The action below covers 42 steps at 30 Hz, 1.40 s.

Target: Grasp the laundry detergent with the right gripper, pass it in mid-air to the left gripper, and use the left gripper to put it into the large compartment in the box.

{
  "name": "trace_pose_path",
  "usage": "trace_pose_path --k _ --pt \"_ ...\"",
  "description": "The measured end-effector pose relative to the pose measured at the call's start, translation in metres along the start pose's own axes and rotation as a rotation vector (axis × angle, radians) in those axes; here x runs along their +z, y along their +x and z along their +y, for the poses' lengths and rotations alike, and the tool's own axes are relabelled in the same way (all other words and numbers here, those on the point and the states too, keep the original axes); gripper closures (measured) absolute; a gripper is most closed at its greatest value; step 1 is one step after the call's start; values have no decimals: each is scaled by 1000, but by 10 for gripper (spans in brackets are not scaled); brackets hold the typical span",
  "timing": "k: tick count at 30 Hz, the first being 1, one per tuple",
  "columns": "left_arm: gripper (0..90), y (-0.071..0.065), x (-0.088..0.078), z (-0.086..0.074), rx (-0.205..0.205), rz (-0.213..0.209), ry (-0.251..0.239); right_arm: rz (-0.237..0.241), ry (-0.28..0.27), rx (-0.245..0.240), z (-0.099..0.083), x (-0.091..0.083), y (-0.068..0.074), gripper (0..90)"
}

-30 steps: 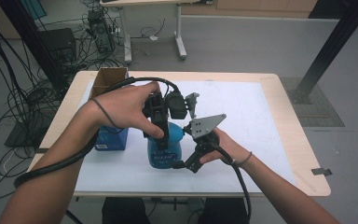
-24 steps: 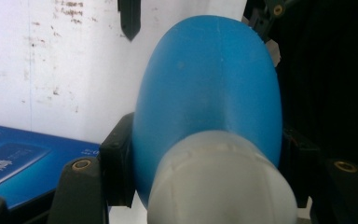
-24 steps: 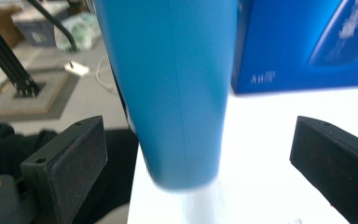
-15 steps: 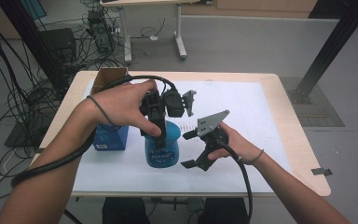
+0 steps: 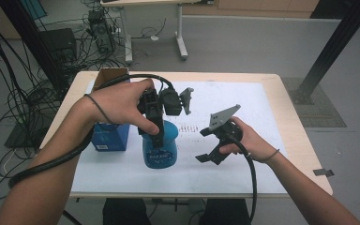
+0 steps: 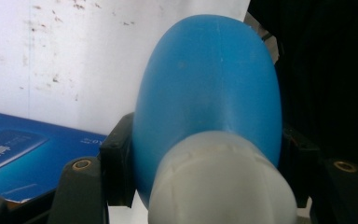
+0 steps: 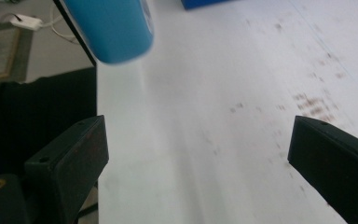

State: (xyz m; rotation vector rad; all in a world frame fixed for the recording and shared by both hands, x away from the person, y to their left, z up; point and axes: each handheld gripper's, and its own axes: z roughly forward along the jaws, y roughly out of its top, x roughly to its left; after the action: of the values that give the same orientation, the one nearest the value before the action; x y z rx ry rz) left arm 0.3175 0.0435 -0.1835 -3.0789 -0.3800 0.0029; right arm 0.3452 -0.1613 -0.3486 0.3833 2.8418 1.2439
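Blue plastic, with a pale translucent cap, makes up the bottle [image 5: 160,147] that the left gripper [image 5: 153,123] clamps by its neck, both jaws pressed tight against the shoulder just below the cap. In the high view the bottle hangs with its long axis close to upright, cap at the top under the hand and base down, over the white paper [image 5: 243,101] that covers the table [image 5: 288,105]; whether the base touches the paper cannot be told. In the left gripper view the cap [image 6: 221,179] sits nearest the camera and the body swells away from it, so the bottle points along the jaws. Just to its left lies a blue box [image 5: 108,136], flat on the paper, and behind that box an open cardboard box [image 5: 110,75] stands at the table's far left edge. The right gripper [image 5: 208,145] is held beside the bottle on its right, apart from it, jaws spread wide with nothing between them. In the right gripper view the 2 black jaws frame bare, speckled paper, and the bottle's base [image 7: 109,30] shows at the upper left, with a corner of the blue box [image 7: 205,3] beyond. Cables and equipment crowd the floor [image 5: 243,42] past the table.
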Motion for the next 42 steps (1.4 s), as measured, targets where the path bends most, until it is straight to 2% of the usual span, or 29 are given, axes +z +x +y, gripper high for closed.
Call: trace_pose_path --k 3,5,7,8,11,14,15,16,17,18,19,22,24,25,29,32,33,34,39,42 --pt "373 1 -2 -1 -11 5 -3 -27 58 30 -6 -7 -5 52" --pt "373 1 -2 -1 -12 7 -3 -33 69 35 -7 -8 -7 52" --pt "373 1 -5 -2 -14 10 -7 -68 104 51 -12 -12 -10 54" --pt "373 1 -5 -2 -14 10 -7 -68 104 51 -12 -12 -10 54" --pt "373 1 -8 -2 -27 14 -16 -106 146 99 -20 -15 -19 56" --pt "373 0 -12 -3 -36 27 -14 -116 177 117 -24 -17 -23 57" --pt "373 0 -12 -4 -38 28 -10 -126 218 135 -27 -18 -25 56" --pt "373 0 -14 -5 -40 33 -10 -126 218 135 -27 -18 -25 56" --pt "373 0 -15 -5 -43 33 -9 -129 257 159 -30 -19 -28 57" --pt "373 0 -17 -6 -43 35 -9 -129 257 159 -30 -19 -28 57" --pt "373 0 -19 -7 -49 37 -18 -145 277 179 -32 -20 -29 57" --pt "373 -1 -24 -8 -58 46 -35 -165 312 199 -35 -23 -33 57" --pt "373 -1 -28 -9 -85 54 -51 -177 328 203 -36 -24 -34 57" --pt "373 -1 -28 -9 -85 54 -51 -186 333 209 -37 -24 -34 57" --pt "373 -1 -32 -11 -129 58 -49 -205 349 228 -40 -26 -37 57" --pt "373 1 -37 -13 -191 49 -49 -209 367 246 -43 -27 -39 57" --pt "373 3 -39 -14 -231 44 -46 -211 381 252 -44 -27 -40 57" --pt "374 3 -39 -14 -231 44 -46 -211 381 252 -44 -27 -40 57" --pt "374 8 -47 -17 -316 52 -58 -226 419 274 -47 -27 -41 57" --pt "374 9 -50 -19 -336 52 -56 -227 426 280 -48 -27 -41 57"
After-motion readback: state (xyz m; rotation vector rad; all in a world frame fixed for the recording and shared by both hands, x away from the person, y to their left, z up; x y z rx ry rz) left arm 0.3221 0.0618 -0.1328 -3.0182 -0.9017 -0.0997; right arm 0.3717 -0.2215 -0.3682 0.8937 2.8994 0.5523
